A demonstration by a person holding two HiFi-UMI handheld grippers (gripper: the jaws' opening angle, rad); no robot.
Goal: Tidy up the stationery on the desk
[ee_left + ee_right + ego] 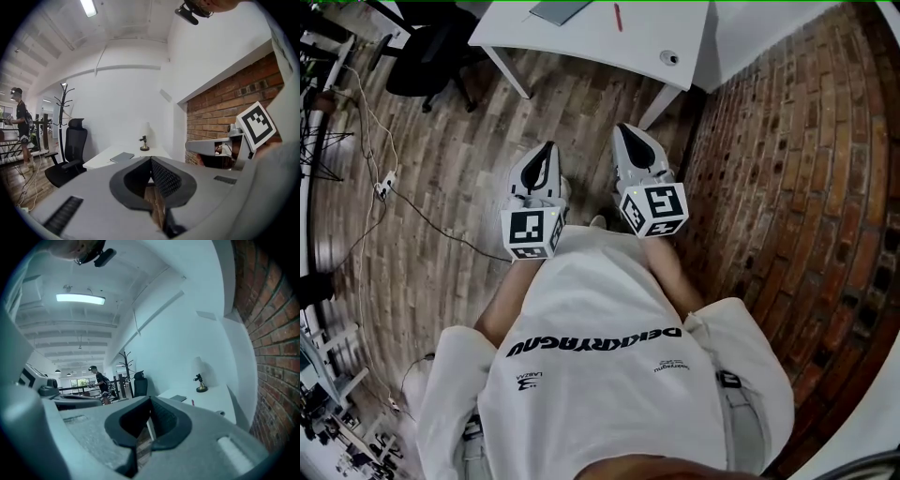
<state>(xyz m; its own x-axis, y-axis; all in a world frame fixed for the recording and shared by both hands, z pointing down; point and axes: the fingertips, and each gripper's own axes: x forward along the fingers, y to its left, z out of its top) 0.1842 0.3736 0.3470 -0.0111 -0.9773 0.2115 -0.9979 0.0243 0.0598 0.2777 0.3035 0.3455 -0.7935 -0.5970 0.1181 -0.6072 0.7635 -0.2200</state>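
Stationery sits up at twelve o'clock from both tools: a red pen and a grey notebook lie on the white desk, with a small round object near the desk's four o'clock corner, too small to name. Both tools are well short of it, out over the floor. The left gripper is clenched tight with nothing between its jaws, and the right gripper is pressed together and empty too; each gripper view shows the jaws meeting on bare air. The pen's long axis runs roughly twelve to six, pointing back toward the person, and it lines up almost dead ahead of the right gripper, so I'd judge that hand the nearer one for it; the notebook lies ahead of the left. Underfoot it's wood-plank floor, with cables trailing at nine o'clock, a black office chair at eleven, and a brick wall close by at three. Tidying hasn't begun, by my reading.
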